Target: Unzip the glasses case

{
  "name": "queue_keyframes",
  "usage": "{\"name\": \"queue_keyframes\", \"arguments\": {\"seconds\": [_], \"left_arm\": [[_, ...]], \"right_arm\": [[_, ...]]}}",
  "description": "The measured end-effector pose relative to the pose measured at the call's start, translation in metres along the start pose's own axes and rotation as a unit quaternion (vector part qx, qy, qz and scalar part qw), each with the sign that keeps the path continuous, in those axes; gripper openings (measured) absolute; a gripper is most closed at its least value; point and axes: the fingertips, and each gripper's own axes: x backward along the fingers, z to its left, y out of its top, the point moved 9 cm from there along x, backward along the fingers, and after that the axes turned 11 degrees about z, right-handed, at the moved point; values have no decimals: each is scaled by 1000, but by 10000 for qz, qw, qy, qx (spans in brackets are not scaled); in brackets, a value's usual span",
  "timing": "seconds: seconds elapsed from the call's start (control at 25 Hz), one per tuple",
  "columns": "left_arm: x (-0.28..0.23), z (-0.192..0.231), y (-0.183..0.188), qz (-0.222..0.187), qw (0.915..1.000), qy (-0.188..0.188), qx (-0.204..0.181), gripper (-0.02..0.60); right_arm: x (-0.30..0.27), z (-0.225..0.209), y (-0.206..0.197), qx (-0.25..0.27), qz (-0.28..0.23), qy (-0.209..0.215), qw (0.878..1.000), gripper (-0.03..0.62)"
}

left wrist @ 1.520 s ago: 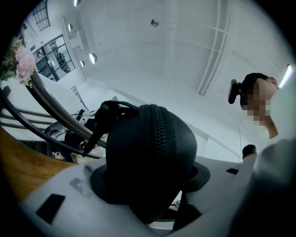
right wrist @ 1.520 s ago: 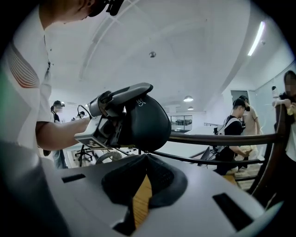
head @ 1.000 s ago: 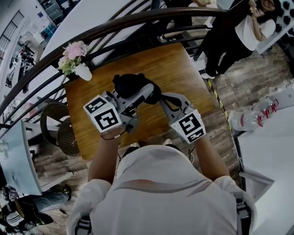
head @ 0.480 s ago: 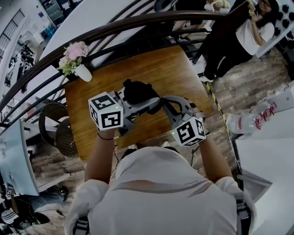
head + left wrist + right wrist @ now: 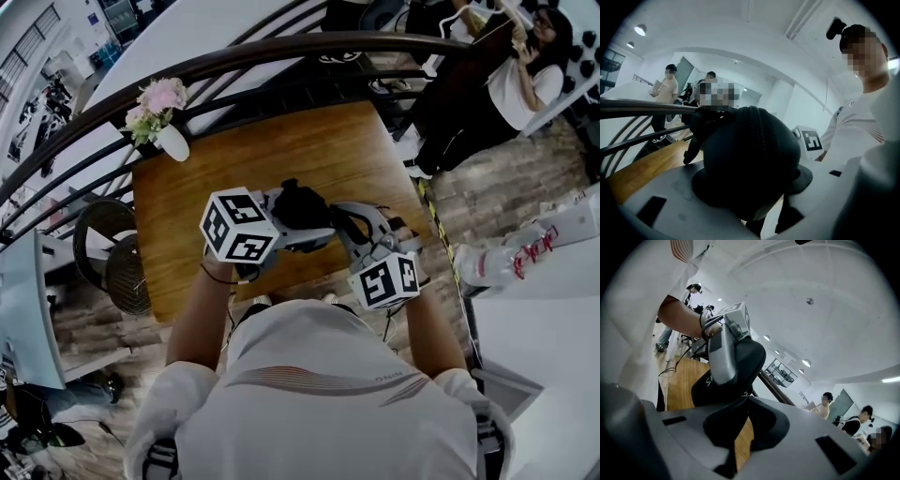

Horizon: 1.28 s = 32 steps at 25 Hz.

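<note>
A warm-grained wooden table (image 5: 281, 150) stands against a curved dark railing (image 5: 234, 56) in a bright white hall, with a small white vase of pink flowers (image 5: 161, 111) on the table's far left corner. The glasses case (image 5: 300, 204) hangs over the table's near edge, apparently lifted clear of the wood. It is a black, domed, hard-looking shell with a matte fabric skin. The left gripper (image 5: 305, 230) is clamped across its body, and the shell bulges up between the pale grey plastic jaws. A ribbed line of zip teeth (image 5: 757, 136) runs over the dome and looks unbroken, so the case seems to be fully zipped and the unzipping is only at its start. The right gripper (image 5: 342, 223) comes in from the side of the case nearer the table's right edge. Its black pads are pinched together at the seam, where a small metal glint looks like the zip pull (image 5: 747, 393), though it is too small to be sure. The next move probably calls for drawing that pull steadily round the curved seam, following the bend rather than tugging straight. Meanwhile the left jaws must grip firmly enough that the smooth, rounded shell neither twists nor slips out.
</note>
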Motion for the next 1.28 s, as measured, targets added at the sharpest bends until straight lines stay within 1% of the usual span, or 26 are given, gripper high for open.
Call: {"name": "queue_keyframes", "arguments": {"seconds": [0.16,0.28,0.32,0.44,0.56,0.76,1.0,1.16,1.28], "left_arm": [[-10,-1,-11,373,9992,15,-106,259],[-22,-5,-21,854,9956,168,-349,259],[-25,-5,-23,924,9947,193,-396,259],[-31,-3,-27,938,9947,154,-395,259],[-37,1,-34,1201,9917,151,-438,259],[-47,5,-41,1856,9808,193,-574,259],[-56,8,-52,2526,9661,113,-525,259],[-63,13,-59,2887,9556,169,-560,259],[-65,14,-61,3096,9491,221,-544,259]], "right_arm": [[2,-2,6,305,-30,-112,9995,52],[7,-2,13,582,31,-182,9981,52],[9,-2,14,702,74,-211,9973,52],[9,-2,16,1006,225,-264,9943,52],[5,1,15,1259,355,-244,9911,52],[0,4,14,1776,507,-194,9826,54],[-6,12,17,2549,628,-63,9649,54],[-11,18,17,2992,711,53,9515,54],[-14,20,18,3175,758,145,9451,54]]}}
